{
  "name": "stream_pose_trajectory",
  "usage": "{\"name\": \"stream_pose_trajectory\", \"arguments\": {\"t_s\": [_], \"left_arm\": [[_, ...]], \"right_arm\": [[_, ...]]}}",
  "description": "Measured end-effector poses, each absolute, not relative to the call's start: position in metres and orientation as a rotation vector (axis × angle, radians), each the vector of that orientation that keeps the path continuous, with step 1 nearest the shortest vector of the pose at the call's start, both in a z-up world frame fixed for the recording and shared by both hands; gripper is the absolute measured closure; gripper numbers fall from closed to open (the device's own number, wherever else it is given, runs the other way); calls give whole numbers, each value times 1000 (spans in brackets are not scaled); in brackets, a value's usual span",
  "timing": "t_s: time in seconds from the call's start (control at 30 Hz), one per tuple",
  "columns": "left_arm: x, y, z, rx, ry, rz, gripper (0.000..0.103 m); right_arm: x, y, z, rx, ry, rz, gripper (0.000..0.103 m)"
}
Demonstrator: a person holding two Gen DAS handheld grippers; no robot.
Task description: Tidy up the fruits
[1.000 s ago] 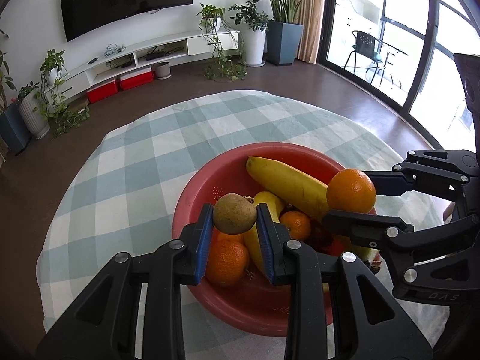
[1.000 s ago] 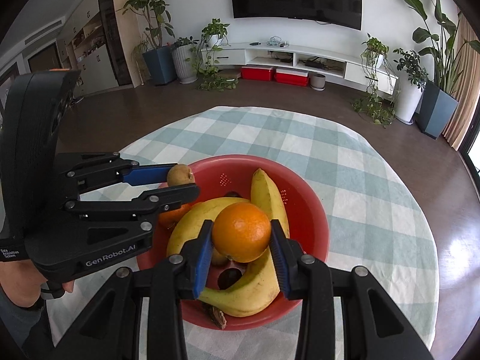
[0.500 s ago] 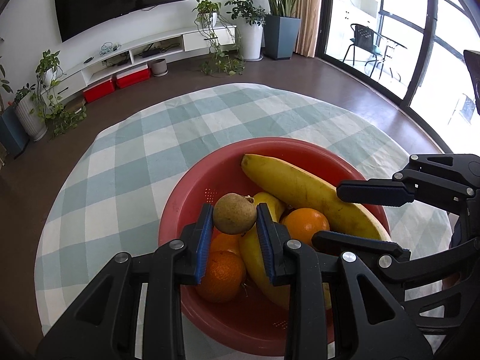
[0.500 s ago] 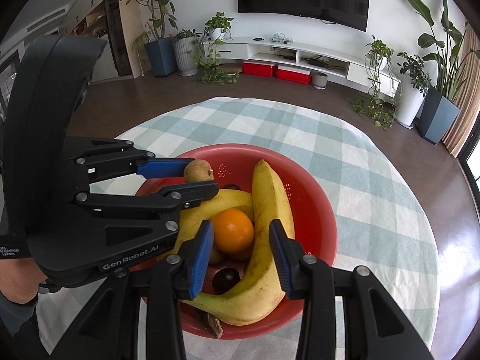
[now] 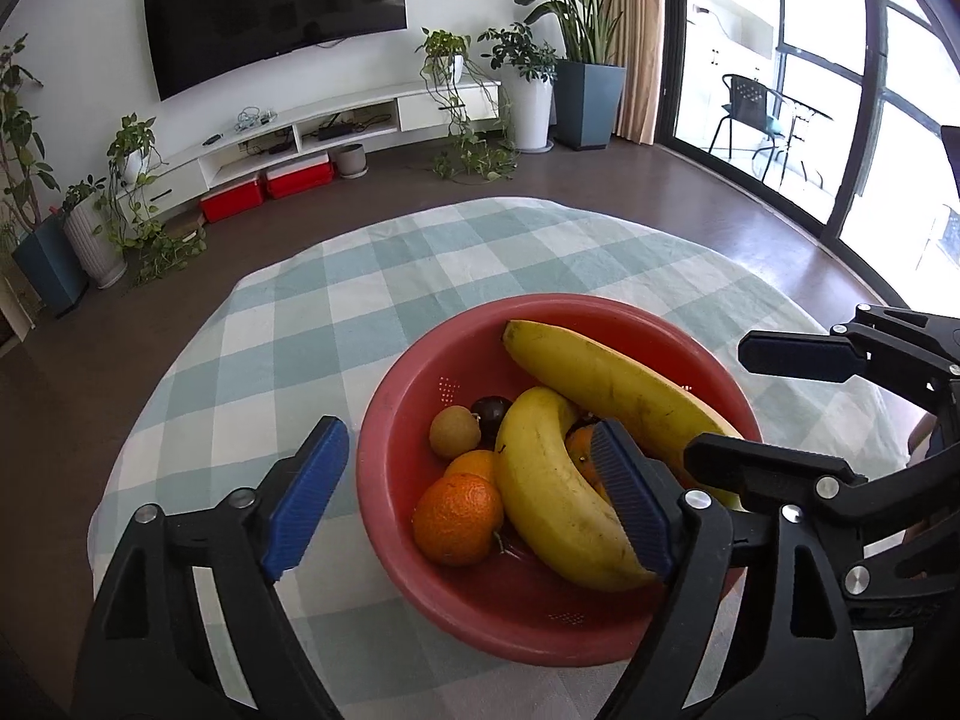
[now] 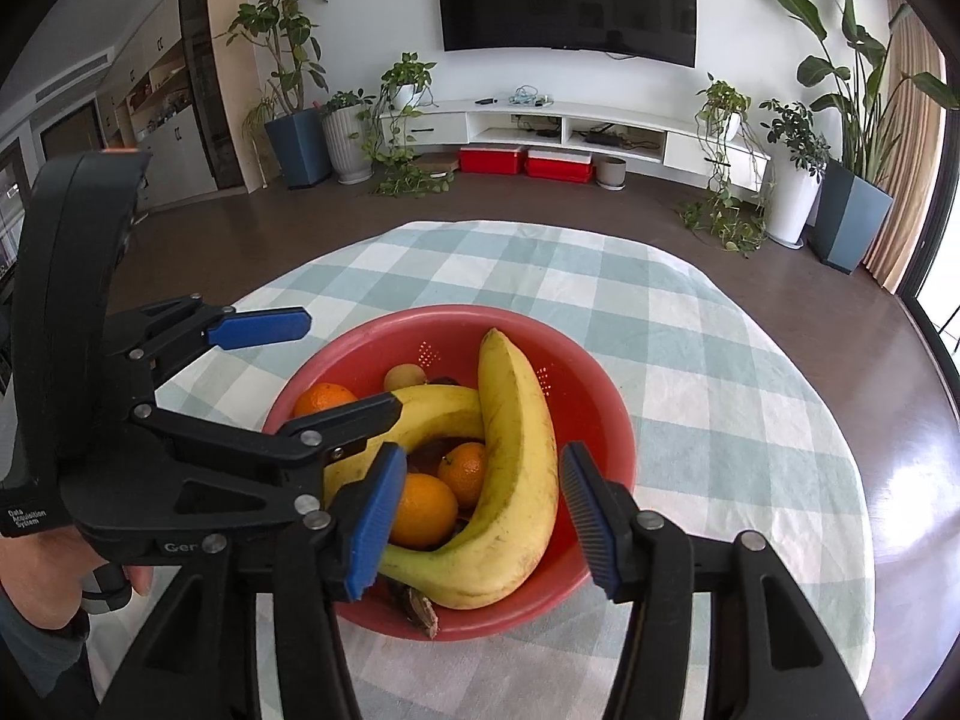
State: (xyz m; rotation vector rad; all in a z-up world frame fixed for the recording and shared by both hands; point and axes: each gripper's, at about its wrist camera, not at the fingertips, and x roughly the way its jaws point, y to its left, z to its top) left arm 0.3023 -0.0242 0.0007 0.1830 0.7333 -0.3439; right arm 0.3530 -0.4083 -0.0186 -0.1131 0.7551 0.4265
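From where I sit, the sorting looks close to finished. Every fruit I can find lies inside the round red plastic colander bowl [image 5: 384,420]: two long yellow bananas [image 5: 612,384], a small brown kiwi-like fruit [image 5: 454,433] against the bowl's far-left wall, a dark plum-coloured fruit [image 5: 492,409] just behind it, and several oranges [image 5: 457,519] nearest me in the left view. I see no fruit lying on the cloth around the bowl, so I judge nothing is left to collect, though the space beneath my rig is hidden.

My left hand-held gripper [image 5: 474,495] is opening, its blue pads spreading wide over the bowl's near-left rim, and nothing is pinched between them. My right hand-held gripper [image 6: 480,513] is also opening above the bowl's near side; an orange and a banana sit below the gap, but the pads press on neither.

The bowl rests on a round desk under a pale green and white checked tablecloth [image 6: 720,372]. Beyond the bowl lies dark brown flooring, a white low media shelf [image 6: 564,126] with red boxes beneath, a wall-mounted black television [image 6: 567,0], and many potted plants. Right of the bowl, in the left view, glass doors open onto a balcony.
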Motion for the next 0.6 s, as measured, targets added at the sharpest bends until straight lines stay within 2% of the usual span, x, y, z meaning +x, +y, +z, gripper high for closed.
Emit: {"name": "stream_pose_trajectory", "arguments": {"t_s": [0.07,0.1,0.27,0.6], "left_arm": [[285,-18,11,169,673,-317,4],[274,-14,17,157,640,-307,0],[212,-10,41,194,473,-266,0],[51,-10,116,145,102,-191,0]], "right_arm": [[339,-414,-10,-101,710,421,25],[331,-417,-6,-97,683,411,21],[288,-435,14,-35,555,368,0],[197,-484,77,210,209,276,0]]}}
